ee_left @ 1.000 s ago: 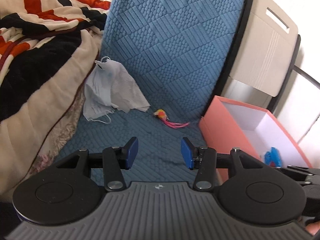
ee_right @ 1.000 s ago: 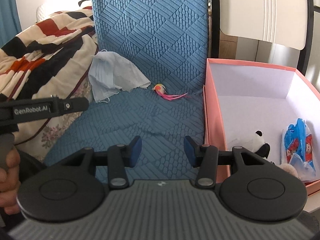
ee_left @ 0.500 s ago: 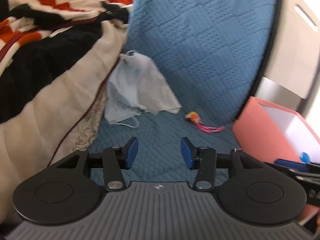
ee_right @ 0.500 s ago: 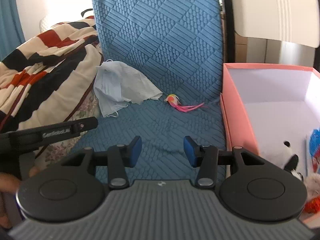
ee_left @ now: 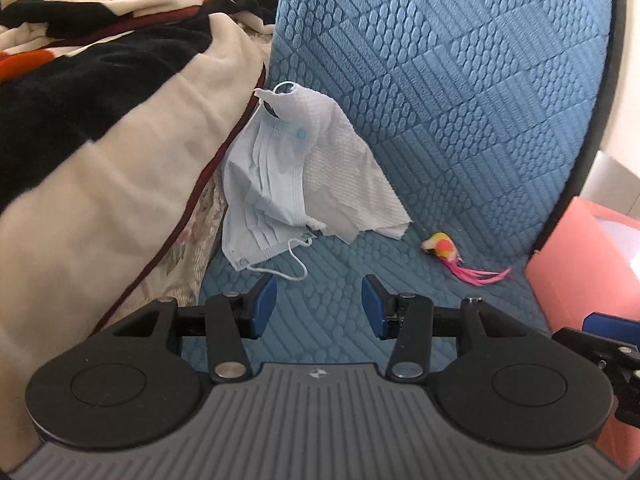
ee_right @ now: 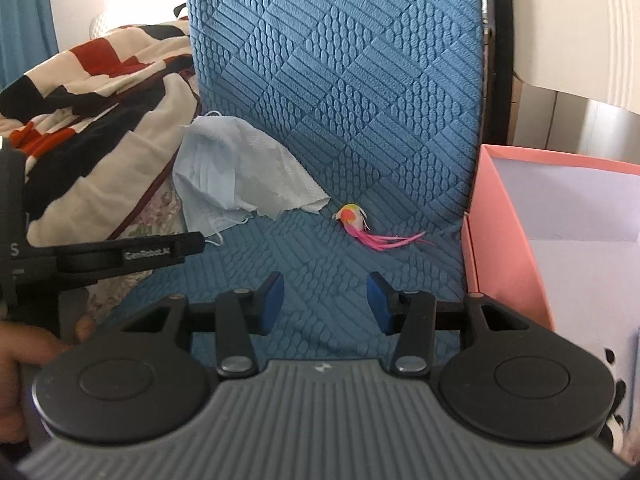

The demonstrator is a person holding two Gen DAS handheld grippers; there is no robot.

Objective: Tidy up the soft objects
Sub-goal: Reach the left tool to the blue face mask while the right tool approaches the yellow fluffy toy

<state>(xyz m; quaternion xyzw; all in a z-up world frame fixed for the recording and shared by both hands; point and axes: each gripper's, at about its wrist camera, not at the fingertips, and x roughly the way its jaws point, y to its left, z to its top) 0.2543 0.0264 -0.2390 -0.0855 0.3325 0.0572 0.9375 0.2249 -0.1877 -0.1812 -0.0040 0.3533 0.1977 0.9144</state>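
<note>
A light blue face mask and a white paper towel lie heaped at the back left of the blue chair seat; both also show in the right wrist view, the mask and the towel. A small yellow-orange toy with pink feathers lies at the seat's back right, also in the right wrist view. My left gripper is open and empty just short of the mask. My right gripper is open and empty, short of the feather toy.
A pink box with a white inside stands right of the seat, a black-and-white plush partly visible in it. A striped blanket is piled on the left. The blue backrest rises behind.
Both grippers have moved forward and left over the seat. The mask, towel and toy look nearer. The pink box has slid to the right edge. The jaws stay open.
</note>
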